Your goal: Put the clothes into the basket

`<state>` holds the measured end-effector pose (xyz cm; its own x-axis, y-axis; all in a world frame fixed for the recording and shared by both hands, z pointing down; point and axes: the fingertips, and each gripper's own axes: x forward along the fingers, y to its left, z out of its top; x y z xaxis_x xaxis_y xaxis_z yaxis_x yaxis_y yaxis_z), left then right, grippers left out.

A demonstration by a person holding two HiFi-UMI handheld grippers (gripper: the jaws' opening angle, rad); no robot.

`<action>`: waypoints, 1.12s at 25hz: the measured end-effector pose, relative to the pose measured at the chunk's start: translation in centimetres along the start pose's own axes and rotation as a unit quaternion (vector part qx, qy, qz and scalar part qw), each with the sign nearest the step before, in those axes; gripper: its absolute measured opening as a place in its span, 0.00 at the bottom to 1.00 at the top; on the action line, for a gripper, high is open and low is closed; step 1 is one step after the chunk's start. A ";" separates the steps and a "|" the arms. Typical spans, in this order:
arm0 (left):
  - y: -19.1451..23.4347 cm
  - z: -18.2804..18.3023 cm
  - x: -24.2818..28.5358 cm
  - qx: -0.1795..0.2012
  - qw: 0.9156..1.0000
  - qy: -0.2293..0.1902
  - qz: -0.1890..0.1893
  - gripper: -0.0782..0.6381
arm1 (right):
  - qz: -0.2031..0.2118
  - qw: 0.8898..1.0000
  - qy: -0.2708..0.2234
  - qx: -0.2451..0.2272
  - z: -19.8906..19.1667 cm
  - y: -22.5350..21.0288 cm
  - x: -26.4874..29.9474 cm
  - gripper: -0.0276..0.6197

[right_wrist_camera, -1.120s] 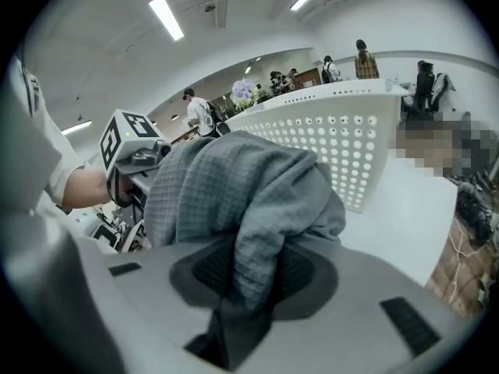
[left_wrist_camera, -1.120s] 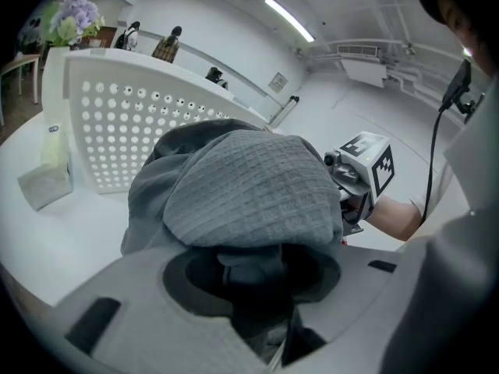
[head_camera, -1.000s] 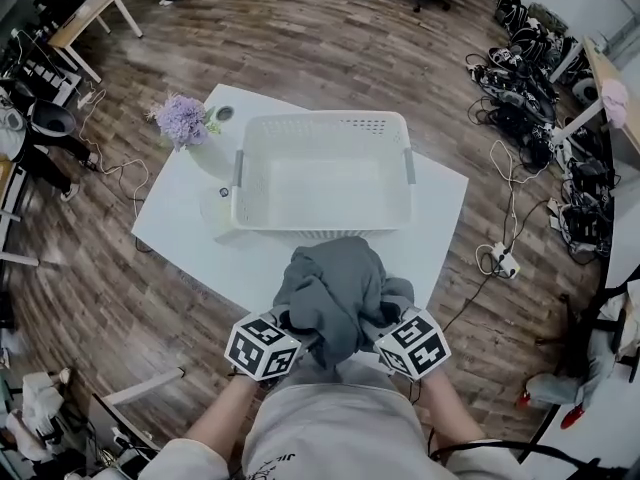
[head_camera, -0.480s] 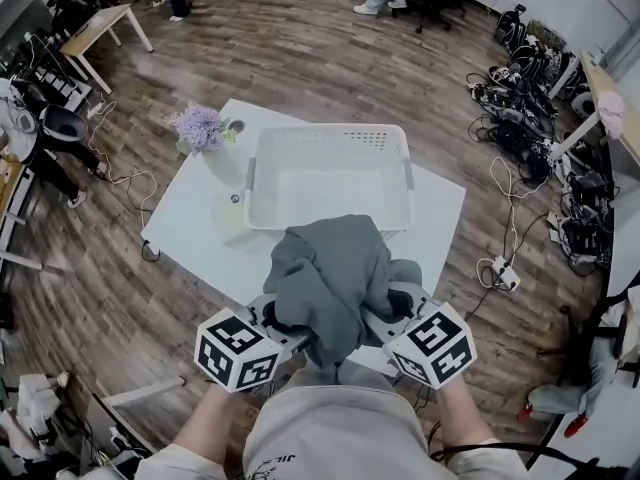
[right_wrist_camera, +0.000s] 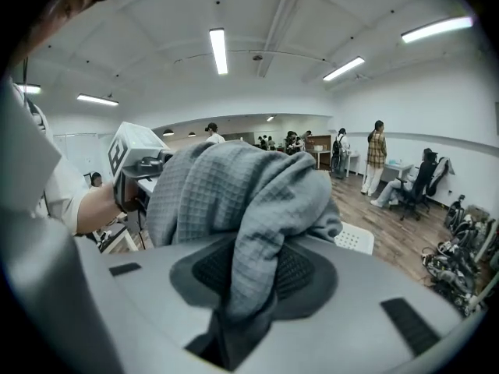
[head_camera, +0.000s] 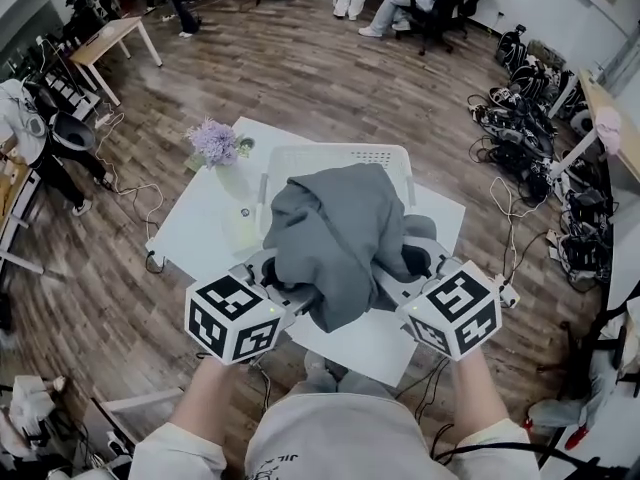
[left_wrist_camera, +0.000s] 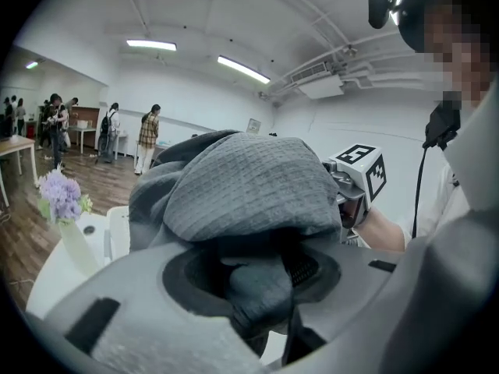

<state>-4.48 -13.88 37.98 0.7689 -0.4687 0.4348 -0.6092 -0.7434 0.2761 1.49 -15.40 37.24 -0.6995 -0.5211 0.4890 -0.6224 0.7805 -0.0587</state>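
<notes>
Left gripper: jaws clenched on garment. Right gripper: clenched likewise. Garment bunched between both, seemingly above basket, near edge.

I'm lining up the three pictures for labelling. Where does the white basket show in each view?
Head view: the basket, upper centre, mostly hidden behind the grey garment.
Left gripper view: a white sliver at left, beside the garment, probably its rim.
Right gripper view: a perforated white corner, right of the garment.
Shared landmark: the grey garment, central in all three.
</notes>
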 end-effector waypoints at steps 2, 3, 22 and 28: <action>0.8 2.1 0.3 0.013 1.000 -0.011 0.004 0.34 | -0.010 1.000 -0.010 -0.010 1.9 -1.3 0.0 0.22; 1.3 3.2 0.4 0.016 1.000 -0.018 0.007 0.34 | -0.017 1.000 -0.015 -0.014 2.9 -2.1 0.2 0.22; 11.3 7.4 5.8 -0.002 1.000 -0.009 0.020 0.34 | -0.007 1.000 -0.007 0.015 5.9 -10.9 8.2 0.22; 14.7 2.9 9.6 -0.051 0.998 0.033 0.007 0.34 | 0.009 0.998 0.040 0.052 0.9 -12.9 12.8 0.22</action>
<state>-5.53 -30.66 43.73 0.7474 -0.4439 0.4943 -0.6393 -0.6829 0.3535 0.29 -32.44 43.49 -0.6831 -0.4745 0.5552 -0.6460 0.7472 -0.1563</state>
